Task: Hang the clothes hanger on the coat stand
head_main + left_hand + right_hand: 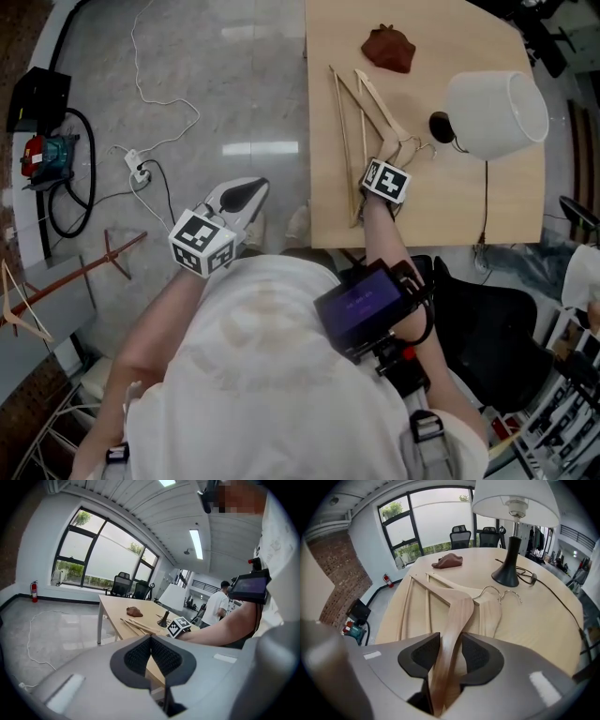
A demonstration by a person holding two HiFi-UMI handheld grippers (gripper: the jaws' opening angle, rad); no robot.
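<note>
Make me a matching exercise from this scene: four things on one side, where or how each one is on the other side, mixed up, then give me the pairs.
1. wooden hanger
2. lamp
3. brown cloth
4. left tool

A. lying at the table's far end
B. jaws together, nothing between
C. standing upright, white shade
D. between the right tool's open jaws

Pairs: 1-D, 2-C, 3-A, 4-B

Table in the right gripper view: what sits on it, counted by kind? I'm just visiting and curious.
wooden hangers: 2
lamp: 1
brown crumpled cloth: 1
Total: 4
</note>
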